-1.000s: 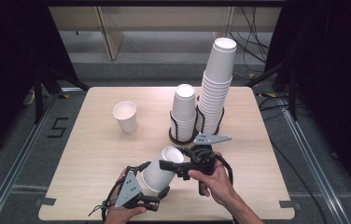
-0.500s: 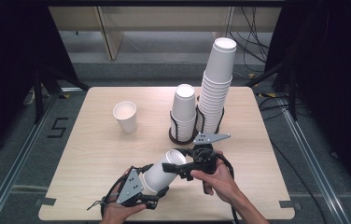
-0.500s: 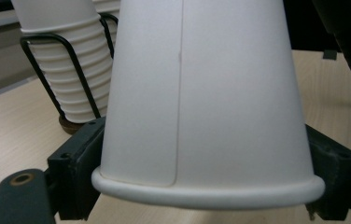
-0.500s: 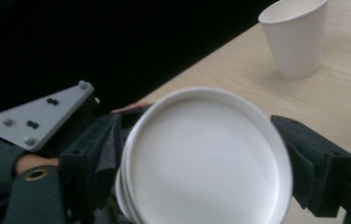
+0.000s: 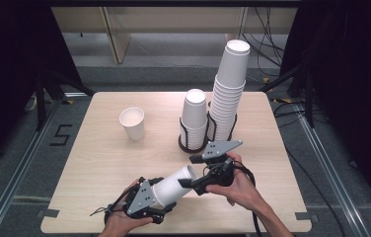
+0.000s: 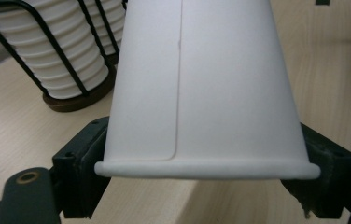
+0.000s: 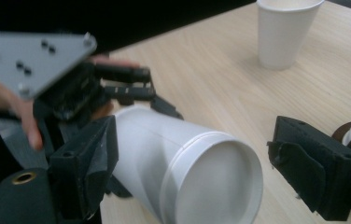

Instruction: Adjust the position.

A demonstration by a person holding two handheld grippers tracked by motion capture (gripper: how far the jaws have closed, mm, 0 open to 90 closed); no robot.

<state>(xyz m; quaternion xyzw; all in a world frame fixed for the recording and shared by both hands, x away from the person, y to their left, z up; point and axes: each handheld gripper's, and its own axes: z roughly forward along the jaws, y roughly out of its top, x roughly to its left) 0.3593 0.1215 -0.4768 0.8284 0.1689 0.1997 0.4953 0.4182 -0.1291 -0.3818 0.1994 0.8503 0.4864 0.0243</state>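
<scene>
A white paper cup (image 5: 173,185) lies tipped on its side at the near edge of the wooden table (image 5: 99,153), lifted a little off the wood; its wide rim sits low toward the person and its closed bottom points up and to the right. The left gripper (image 5: 150,197) has just been closing its jaws, and the cup is between them; in the left gripper view the two black jaws press on both sides of the cup (image 6: 201,93) right at its rim, so the cup is held tight. The right gripper (image 5: 193,181) is just to the right of the cup's bottom end; its jaws stand wide open; in the right gripper view the cup's round bottom (image 7: 197,182) lies between the two jaws, close by one jaw and well apart from the other, so this gripper holds nothing. Far on the left stands one cup (image 5: 132,123) upright; farther to the right stand a short stack of cups (image 5: 194,118) and a tall stack of cups (image 5: 229,89) in a black wire holder (image 5: 189,143).
</scene>
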